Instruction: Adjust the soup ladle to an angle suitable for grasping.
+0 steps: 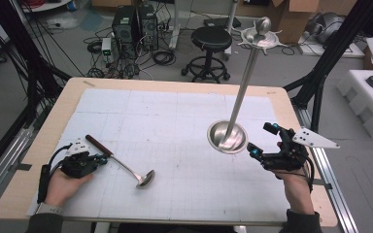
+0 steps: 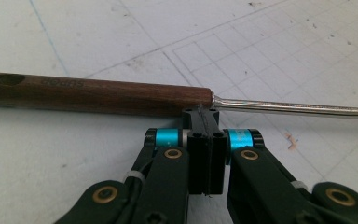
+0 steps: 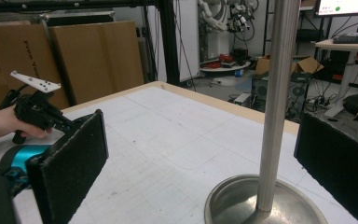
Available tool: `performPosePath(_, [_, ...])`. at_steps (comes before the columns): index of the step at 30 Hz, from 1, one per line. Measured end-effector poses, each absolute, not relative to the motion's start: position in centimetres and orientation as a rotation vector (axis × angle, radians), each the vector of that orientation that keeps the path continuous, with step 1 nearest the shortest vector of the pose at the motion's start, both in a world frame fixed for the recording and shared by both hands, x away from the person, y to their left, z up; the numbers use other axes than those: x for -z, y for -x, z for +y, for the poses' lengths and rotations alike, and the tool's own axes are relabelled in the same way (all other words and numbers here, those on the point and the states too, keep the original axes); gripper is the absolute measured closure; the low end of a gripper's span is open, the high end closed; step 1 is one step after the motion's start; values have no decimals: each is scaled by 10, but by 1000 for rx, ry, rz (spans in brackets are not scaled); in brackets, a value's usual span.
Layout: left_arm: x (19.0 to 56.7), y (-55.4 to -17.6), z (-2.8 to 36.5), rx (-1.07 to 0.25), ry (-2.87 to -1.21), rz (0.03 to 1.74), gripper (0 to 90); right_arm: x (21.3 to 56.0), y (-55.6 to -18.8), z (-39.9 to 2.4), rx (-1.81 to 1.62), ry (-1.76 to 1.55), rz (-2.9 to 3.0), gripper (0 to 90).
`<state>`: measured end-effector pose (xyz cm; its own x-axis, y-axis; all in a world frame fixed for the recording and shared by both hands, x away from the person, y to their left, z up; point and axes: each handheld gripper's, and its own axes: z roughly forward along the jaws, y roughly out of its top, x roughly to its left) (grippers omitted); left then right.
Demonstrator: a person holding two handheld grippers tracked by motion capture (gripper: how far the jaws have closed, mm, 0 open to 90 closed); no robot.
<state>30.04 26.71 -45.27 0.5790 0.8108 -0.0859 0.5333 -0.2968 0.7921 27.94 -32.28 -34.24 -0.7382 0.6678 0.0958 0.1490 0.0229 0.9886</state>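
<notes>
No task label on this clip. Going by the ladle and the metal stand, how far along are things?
Early. Nothing looks done: the ladle lies flat on the table mat. In hand: the left gripper, jaws together, sits against its wooden handle without clamping it. The right gripper is open around the stand's pole. Probably left: lifting and hanging the ladle.

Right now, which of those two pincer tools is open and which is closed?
The right gripper is open, its jaws spread wide beside the metal stand. The left gripper is closed, jaws pressed together by the ladle.
</notes>
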Motion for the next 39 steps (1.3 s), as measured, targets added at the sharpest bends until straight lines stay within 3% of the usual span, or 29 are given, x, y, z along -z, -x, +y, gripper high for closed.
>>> performPosePath(6, [453, -313, 258, -424, -2005, 1033, 899, 343, -279, -323, -1764, -831, 1907, 14])
performPosePath(18, [449, -325, 243, -386, -1933, 1115, 900, 344, -280, -323, -1761, -832, 1914, 14])
performPosePath(31, [421, -306, 200, -337, -2003, 871, 899, 344, -279, -321, -1713, -827, 1924, 14])
performPosePath(39, [431, -307, 184, -286, -2065, 872, 899, 346, -281, -319, -1714, -813, 1941, 14])
